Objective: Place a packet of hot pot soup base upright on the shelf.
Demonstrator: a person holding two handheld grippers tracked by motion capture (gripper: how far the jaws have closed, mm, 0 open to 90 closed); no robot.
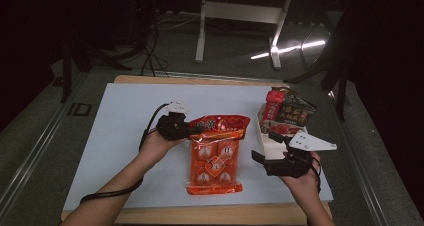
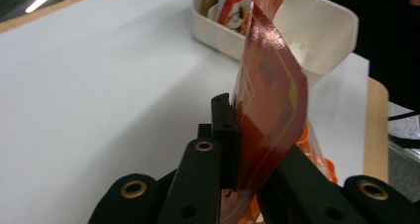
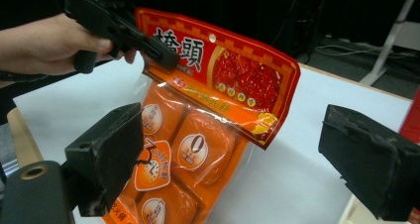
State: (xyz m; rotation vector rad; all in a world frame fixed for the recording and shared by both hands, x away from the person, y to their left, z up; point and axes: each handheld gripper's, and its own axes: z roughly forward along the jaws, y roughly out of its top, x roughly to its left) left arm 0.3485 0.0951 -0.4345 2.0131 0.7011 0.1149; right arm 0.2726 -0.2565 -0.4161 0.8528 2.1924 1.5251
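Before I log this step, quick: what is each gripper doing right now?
Left gripper: closed on the top edge of the orange snack bag, lifting that end.
Right gripper: open, holding nothing, jaws spread facing the bag.

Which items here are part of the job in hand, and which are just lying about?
In play:
- orange snack pack, top corner clamped by the left gripper
- right gripper, jaws open, empty, facing the pack
- white bin with packets inside, likely the destination

Lying about:
- white table mat
- desk frame on the floor behind
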